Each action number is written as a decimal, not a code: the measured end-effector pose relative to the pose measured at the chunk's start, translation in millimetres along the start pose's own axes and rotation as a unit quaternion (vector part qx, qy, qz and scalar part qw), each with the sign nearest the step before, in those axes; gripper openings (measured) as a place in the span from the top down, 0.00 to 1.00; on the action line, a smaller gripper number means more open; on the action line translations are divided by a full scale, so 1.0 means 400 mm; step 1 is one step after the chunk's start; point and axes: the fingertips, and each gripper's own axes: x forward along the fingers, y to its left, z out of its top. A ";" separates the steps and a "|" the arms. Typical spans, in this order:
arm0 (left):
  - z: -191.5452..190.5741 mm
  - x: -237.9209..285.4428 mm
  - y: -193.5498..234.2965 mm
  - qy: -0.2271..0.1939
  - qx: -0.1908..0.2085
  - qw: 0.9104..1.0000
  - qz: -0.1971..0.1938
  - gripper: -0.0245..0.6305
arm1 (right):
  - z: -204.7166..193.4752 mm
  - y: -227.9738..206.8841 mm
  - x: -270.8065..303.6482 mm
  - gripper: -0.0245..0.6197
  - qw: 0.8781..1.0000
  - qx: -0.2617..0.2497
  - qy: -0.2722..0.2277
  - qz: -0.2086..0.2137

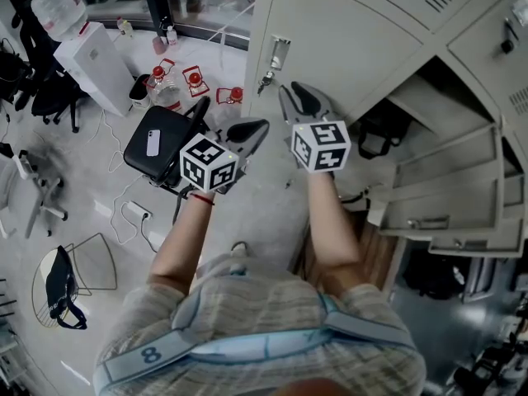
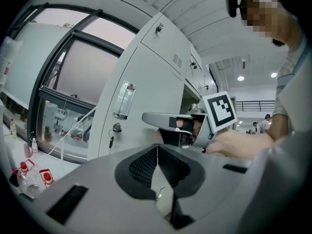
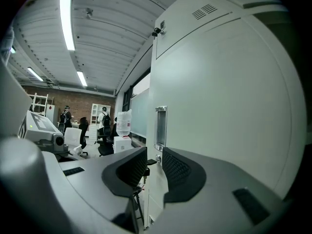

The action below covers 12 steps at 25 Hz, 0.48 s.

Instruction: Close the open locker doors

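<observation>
The open doors (image 1: 450, 192) hang low at the right, just beside the right gripper (image 1: 299, 97); thin steel, likely light, stiff and free-swinging, best pushed flat near the free edge. Its jaws stand slightly apart, empty; the left gripper (image 1: 252, 130) has its jaws pressed together on nothing.

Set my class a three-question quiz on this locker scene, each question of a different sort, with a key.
1. True or false: the left gripper is shut.
2. Seen through the gap of the right gripper: A a cup, B a door lock, C a ball?
3. Which gripper is nearer the locker door?
Key: 1 true; 2 B; 3 the right.
</observation>
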 end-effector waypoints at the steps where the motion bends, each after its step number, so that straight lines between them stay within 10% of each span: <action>1: -0.001 0.002 -0.005 0.001 0.000 1.000 -0.001 0.96 | -0.002 0.000 -0.008 0.84 1.000 -0.002 0.000 0.000; 12: -0.024 0.027 -0.078 0.012 0.006 1.000 -0.010 0.96 | -0.023 -0.014 -0.121 0.84 1.000 -0.004 -0.004 -0.005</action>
